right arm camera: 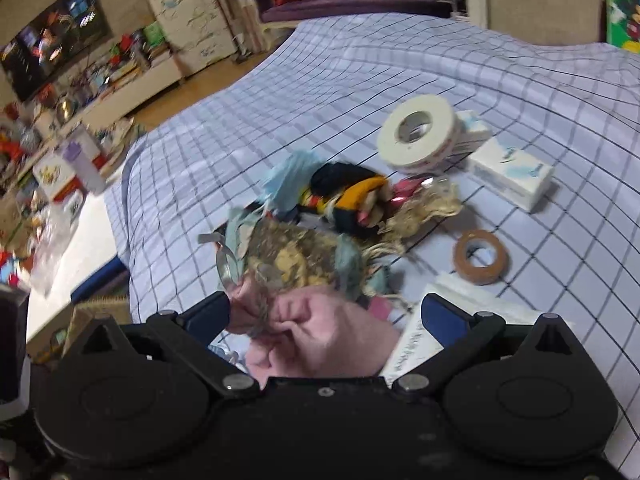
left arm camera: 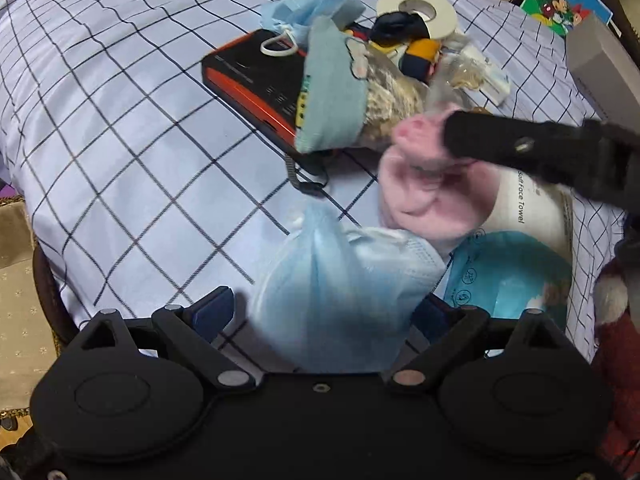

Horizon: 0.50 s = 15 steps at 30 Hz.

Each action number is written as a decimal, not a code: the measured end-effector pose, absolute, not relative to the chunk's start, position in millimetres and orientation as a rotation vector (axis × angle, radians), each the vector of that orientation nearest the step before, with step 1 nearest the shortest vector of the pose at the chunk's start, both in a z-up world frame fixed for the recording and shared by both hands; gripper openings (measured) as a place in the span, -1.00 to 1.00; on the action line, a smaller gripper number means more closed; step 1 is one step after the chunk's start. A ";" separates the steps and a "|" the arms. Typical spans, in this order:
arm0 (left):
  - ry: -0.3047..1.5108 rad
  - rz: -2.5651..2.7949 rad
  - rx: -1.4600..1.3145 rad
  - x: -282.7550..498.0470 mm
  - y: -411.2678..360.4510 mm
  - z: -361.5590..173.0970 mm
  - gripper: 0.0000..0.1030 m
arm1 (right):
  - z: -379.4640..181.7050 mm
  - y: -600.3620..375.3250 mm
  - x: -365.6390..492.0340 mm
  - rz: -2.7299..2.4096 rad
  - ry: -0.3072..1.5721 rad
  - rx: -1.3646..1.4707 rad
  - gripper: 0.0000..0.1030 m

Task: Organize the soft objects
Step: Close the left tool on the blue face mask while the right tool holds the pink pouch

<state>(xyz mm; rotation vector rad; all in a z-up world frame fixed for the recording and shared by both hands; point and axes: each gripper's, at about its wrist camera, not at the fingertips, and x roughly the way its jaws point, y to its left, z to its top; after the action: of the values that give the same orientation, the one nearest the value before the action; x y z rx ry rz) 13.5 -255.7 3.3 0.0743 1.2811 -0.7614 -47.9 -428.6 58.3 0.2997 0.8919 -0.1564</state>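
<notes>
soft pink knitted cloth (left arm camera: 424, 196) hangs bunched near the middle of the blue checked bedsheet (left arm camera: 120, 128), and in the left wrist view one black finger of the right gripper (right arm camera: 326, 312) reaches in from the right and lies across its upper fold. in the right wrist view the same pink cloth fills the gap between that gripper's blue-padded fingers (right arm camera: 442, 316), which stand wide; the left pad seems to touch the fabric, the right one stands clear of it, so the right gripper is released rather than clenched. a mottled brown fuzzy bundle wrapped in pale teal cloth (left arm camera: 340, 92) hangs just above the pink cloth and partly over a flat black and orange device (left arm camera: 248, 76). nearer the camera, a crumpled light blue disposable face mask (left arm camera: 340, 280) sits between the spread fingers of the left gripper (left arm camera: 326, 312), whose pads do not visibly press on it; the left gripper is released. a white packet printed "soft face towel" (left arm camera: 532, 208) lies under the pink cloth on the right. farther off lie a wide white roll of tape (right arm camera: 418, 132), a small brown tape roll (right arm camera: 480, 256) and a white tissue pack (right arm camera: 512, 172), with a black and yellow striped soft item (right arm camera: 352, 196) between them and the bundle.
</notes>
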 end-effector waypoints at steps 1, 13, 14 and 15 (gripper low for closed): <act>1.279 -0.761 0.079 12.3 -257.5 2.1 0.75 | 56.8 -424.1 -45.8 -0.143 0.902 0.287 1.00; 1.256 -0.761 0.099 2.6 -263.7 -6.5 0.62 | 39.5 -401.8 -29.3 -0.133 0.994 0.269 1.00; 1.252 -0.760 0.099 2.4 -264.0 -6.4 0.52 | 38.8 -400.6 -28.9 -0.141 0.998 0.263 1.00; 1.248 -0.757 0.102 3.1 -264.1 -5.2 0.48 | 37.5 -399.6 -28.0 -0.150 1.004 0.257 1.00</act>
<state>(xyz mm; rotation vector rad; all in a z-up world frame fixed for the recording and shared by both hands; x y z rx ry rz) 3.1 -264.1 -5.2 0.1022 1.2476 -0.7571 -28.0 -399.6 37.5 0.2573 1.0043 -0.1503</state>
